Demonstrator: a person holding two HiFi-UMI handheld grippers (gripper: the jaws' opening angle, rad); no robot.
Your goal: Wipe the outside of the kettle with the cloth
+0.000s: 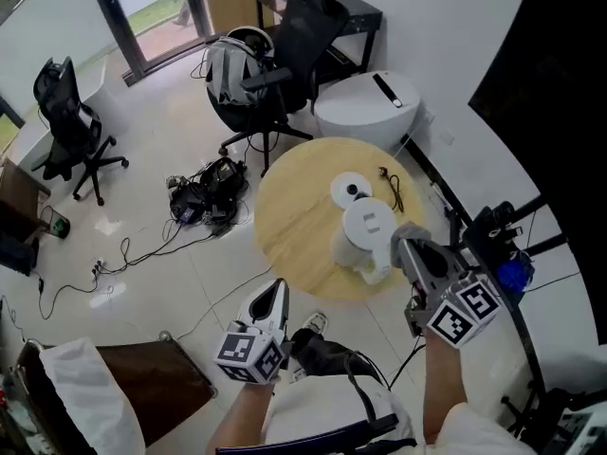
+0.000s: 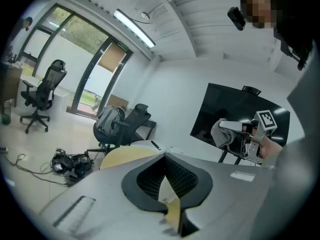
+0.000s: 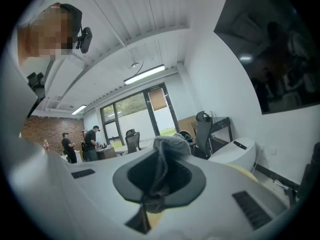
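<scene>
- When reading the head view, locate the kettle [image 1: 368,237] upright on the round table [image 1: 289,221], near the table's right edge, with its separate base [image 1: 351,190] just behind it toward the far edge.
- Note the right gripper [image 1: 406,246] at the kettle's right side, clamped on the grey cloth [image 1: 410,231]. Contact between cloth and kettle wall: not determinable here.
- Note the left gripper [image 1: 277,294] off the table, beyond its near edge and well apart from the kettle.
- In the left gripper view, read the jaws as closed together with nothing between them. Expect only the table's rim beyond the tips, and the right gripper with its cloth off to the right.
- In the right gripper view, confirm both jaws pinched on a fold of the cloth, with the rest bunched above the tips. Kettle not in this view.
- Treat the kettle as rigid, smooth-walled and probably slippery. If empty, also treat it as light and liable to slide or tip under a sideways wipe.
- As a judgement, steady it from above on the lid, or at the handle once found. Handle not made out in these views.
- Treat the cloth as soft and limp. Hold it by the bunched fold so that a pad projects past the tips.
</scene>
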